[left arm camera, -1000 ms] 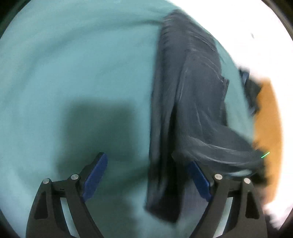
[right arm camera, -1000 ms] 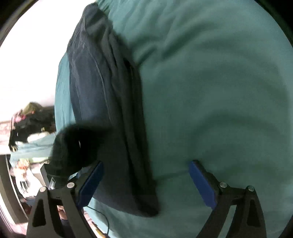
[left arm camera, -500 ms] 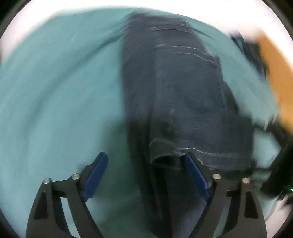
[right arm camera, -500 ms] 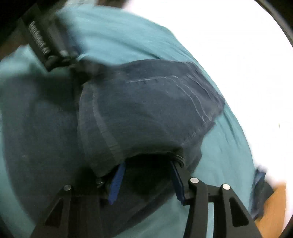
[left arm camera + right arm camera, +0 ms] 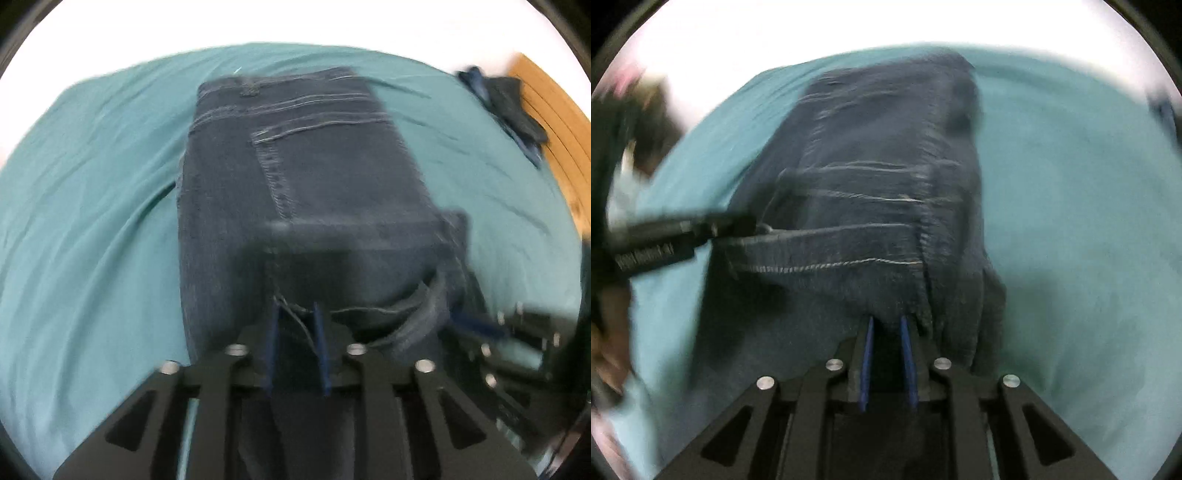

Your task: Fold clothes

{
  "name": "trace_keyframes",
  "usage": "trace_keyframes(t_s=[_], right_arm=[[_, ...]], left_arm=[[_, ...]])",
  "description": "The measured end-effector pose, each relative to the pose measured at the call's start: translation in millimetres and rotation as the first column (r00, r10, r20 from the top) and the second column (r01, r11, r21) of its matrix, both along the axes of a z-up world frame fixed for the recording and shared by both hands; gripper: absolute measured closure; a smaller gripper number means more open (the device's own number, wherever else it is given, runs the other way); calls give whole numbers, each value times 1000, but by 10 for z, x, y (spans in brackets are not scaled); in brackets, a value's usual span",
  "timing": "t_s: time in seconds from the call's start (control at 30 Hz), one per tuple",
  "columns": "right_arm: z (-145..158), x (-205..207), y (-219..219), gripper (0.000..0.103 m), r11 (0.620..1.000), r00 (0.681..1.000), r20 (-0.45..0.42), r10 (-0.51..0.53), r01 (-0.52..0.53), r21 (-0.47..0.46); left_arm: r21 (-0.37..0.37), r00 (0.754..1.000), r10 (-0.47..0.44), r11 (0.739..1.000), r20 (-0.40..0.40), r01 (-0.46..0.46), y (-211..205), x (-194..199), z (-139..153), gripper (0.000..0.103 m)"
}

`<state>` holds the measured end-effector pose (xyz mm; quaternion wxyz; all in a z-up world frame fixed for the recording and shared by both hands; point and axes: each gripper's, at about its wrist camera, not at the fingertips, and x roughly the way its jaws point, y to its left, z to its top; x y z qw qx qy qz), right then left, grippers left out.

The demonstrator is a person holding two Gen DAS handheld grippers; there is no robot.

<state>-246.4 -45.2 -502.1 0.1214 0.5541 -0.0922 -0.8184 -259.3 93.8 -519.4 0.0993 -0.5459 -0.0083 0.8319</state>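
Dark blue jeans lie lengthwise on a teal bed sheet, waistband at the far end. Their near hem is raised off the sheet and stretched between both grippers. My left gripper has its jaws closing, blue pads pinching one corner of the hem. In the right wrist view the same jeans fill the middle. My right gripper is closing too, with denim clamped between its pads. The left gripper shows at the left, holding the hem's other corner.
A heap of dark clothes lies at the sheet's far right edge beside a wooden surface. Blurred clutter sits beyond the bed's left side in the right wrist view. Bare sheet spreads on both sides of the jeans.
Both grippers were wide open over the jeans and sheet. They have swung round to the hem end, their jaws have come together on the denim, and the hem has lifted.
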Motion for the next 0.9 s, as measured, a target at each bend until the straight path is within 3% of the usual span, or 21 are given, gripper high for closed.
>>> trace_keyframes(t_s=[0.03, 0.07, 0.1, 0.13, 0.17, 0.27, 0.3, 0.37, 0.43, 0.47, 0.53, 0.57, 0.6, 0.63, 0.67, 0.7, 0.73, 0.77, 0.8, 0.83, 0.9], right_arm=[[68, 30, 68, 69, 999, 999, 12, -34, 34, -41], [148, 118, 184, 52, 994, 997, 19, -73, 74, -83], [232, 289, 338, 19, 987, 993, 21, -119, 121, -105], [244, 464, 472, 5, 979, 989, 37, -144, 148, -141], [241, 638, 602, 5, 968, 984, 61, -166, 174, -180], [-76, 1160, 888, 5, 905, 949, 268, -165, 254, -343], [-234, 1347, 947, 5, 871, 926, 345, -151, 290, -398], [-504, 1596, 967, 4, 822, 899, 424, -108, 320, -470], [-567, 1711, 938, 1, 789, 919, 382, -98, 306, -533], [-598, 1703, 878, 1, 749, 920, 386, -70, 304, -589], [-654, 1689, 750, 2, 666, 922, 386, -17, 298, -684], [-643, 1693, 642, 3, 683, 927, 375, -4, 277, -676], [-635, 1697, 541, 10, 698, 931, 365, 9, 256, -669], [-655, 1709, 479, 31, 712, 932, 362, 18, 242, -659], [-676, 1720, 428, 48, 722, 932, 360, 24, 233, -652], [-700, 1726, 452, 78, 701, 930, 368, 13, 254, -667], [-724, 1732, 477, 86, 679, 927, 375, 2, 274, -681], [-735, 1744, 499, 87, 661, 925, 379, -8, 289, -692], [-656, 1795, 509, 88, 674, 935, 355, -9, 268, -688], [-588, 1866, 537, 88, 656, 936, 350, -16, 275, -703], [-462, 2052, 550, 89, 653, 937, 348, -7, 268, -709]], left_arm=[[-5, 999, 36, 999, -1, -36, -94, 33, 27, 43], [8, 998, 70, 997, -6, -70, -220, 118, 61, 36], [49, 995, 101, 994, -16, -100, -391, 280, 105, 33], [88, 991, 131, 988, -19, -128, -556, 450, 135, 28], [132, 988, 157, 979, -2, -155, -727, 667, 125, 27], [272, 971, 214, 933, 105, -235, -1183, 1362, -15, 24], [326, 960, 227, 906, 166, -271, -1289, 1578, -115, 24], [448, 924, 213, 825, 316, -343, -1358, 1950, -421, 24], [544, 905, 172, 750, 389, -377, -1275, 2164, -634, 22], [548, 908, 174, 748, 381, -373, -1218, 2175, -625, 13], [556, 914, 177, 746, 365, -367, -1105, 2195, -608, 1], [560, 917, 179, 745, 356, -363, -1048, 2205, -599, 1], [564, 919, 167, 745, 358, -355, -977, 2215, -597, 1], [569, 918, 133, 749, 373, -339, -883, 2225, -607, 2], [574, 917, 99, 752, 387, -324, -790, 2234, -617, 10], [560, 919, 77, 772, 387, -301, -698, 2242, -620, 20], [515, 928, 71, 815, 366, -266, -607, 2249, -611, 35], [493, 931, 71, 832, 357, -253, -568, 2278, -593, 48], [510, 927, 82, 816, 365, -273, -608, 2342, -558, 55], [526, 923, 93, 798, 374, -294, -648, 2407, -524, 65], [533, 924, 95, 793, 370, -295, -668, 2599, -398, 72]])
